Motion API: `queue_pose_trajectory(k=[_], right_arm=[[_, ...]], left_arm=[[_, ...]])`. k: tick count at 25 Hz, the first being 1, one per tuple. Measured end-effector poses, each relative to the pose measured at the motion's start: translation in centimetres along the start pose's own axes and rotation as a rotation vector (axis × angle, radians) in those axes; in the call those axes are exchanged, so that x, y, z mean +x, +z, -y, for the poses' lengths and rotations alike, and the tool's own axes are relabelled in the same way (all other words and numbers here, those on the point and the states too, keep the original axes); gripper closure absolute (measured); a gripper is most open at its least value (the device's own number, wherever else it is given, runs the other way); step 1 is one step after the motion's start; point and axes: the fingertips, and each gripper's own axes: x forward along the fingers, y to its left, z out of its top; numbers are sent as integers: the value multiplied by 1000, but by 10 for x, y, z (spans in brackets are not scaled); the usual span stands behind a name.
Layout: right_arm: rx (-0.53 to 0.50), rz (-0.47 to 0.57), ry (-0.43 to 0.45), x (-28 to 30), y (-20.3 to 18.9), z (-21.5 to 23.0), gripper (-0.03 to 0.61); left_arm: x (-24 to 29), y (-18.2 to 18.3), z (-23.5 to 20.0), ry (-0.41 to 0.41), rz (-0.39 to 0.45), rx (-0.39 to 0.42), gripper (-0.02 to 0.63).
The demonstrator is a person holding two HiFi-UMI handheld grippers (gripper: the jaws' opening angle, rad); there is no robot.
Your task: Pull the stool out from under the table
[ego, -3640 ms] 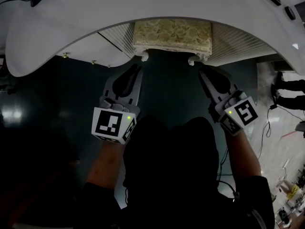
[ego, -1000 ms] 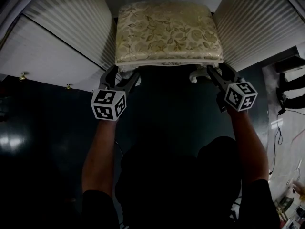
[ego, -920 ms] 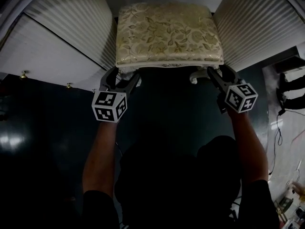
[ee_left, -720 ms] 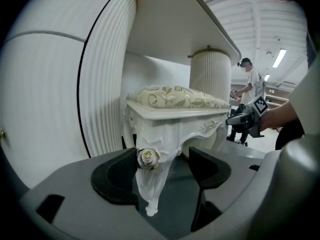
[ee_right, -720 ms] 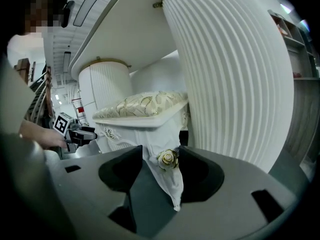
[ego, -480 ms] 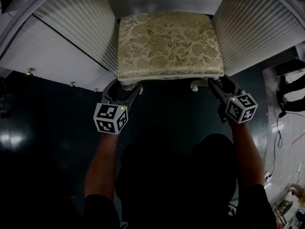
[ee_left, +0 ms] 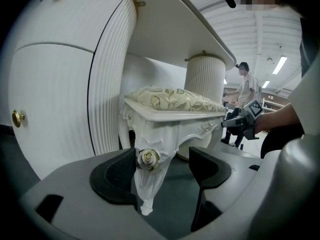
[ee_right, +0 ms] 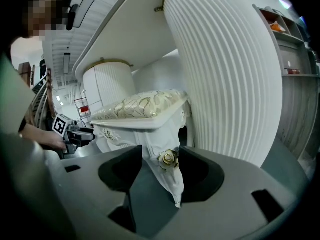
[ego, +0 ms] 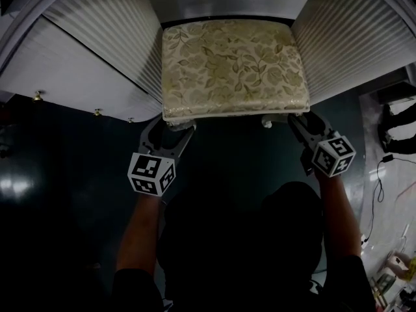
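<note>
A white carved stool with a gold leaf-pattern cushion [ego: 231, 67] stands between the table's two fluted pedestals, its seat in plain sight from above. My left gripper [ego: 168, 123] straddles the stool's front left leg [ee_left: 147, 184]. The leg rests against the left jaw, with a gap to the right jaw, so this gripper [ee_left: 162, 164] is open. My right gripper [ego: 300, 119] is at the front right leg [ee_right: 170, 179], whose rose ornament and upper part fill the space between the jaws, so this gripper [ee_right: 161, 164] is shut on it.
The white table's ribbed pedestals [ego: 97, 51] [ego: 351, 38] flank the stool closely on both sides. A drawer front with brass knobs [ee_left: 18, 117] is at the left. A person [ee_left: 247, 89] stands far behind. Dark floor lies under me.
Since the earliest frame the stool has come out from under the tabletop towards me. Over the last second both grippers have stayed at the front legs.
</note>
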Motion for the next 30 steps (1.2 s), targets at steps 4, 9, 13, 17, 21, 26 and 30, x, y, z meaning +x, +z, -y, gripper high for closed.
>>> queue_pose_trajectory(k=[4, 9, 13, 17, 21, 26, 30], right_arm=[[-152, -36, 45, 6, 2, -6, 362], [-203, -36, 89, 20, 9, -9, 336], [-189, -12, 90, 24, 7, -6, 327], [-172, 14, 66, 24, 5, -5, 327], [-119, 7, 71, 20, 10, -12, 327], [-95, -15, 58, 16, 10, -13, 327], [-85, -19, 61, 17, 12, -14, 327]], left_arm=[[1, 8, 2, -26, 13, 52, 262], [9, 25, 3, -53, 31, 111, 233], [12, 22, 6, -103, 40, 115, 225], [7, 20, 4, -181, 28, 138, 244], [2, 26, 3, -182, 1, 114, 247], [0, 26, 0, -175, -24, 120, 285], [2, 25, -1, -144, -19, 122, 291]])
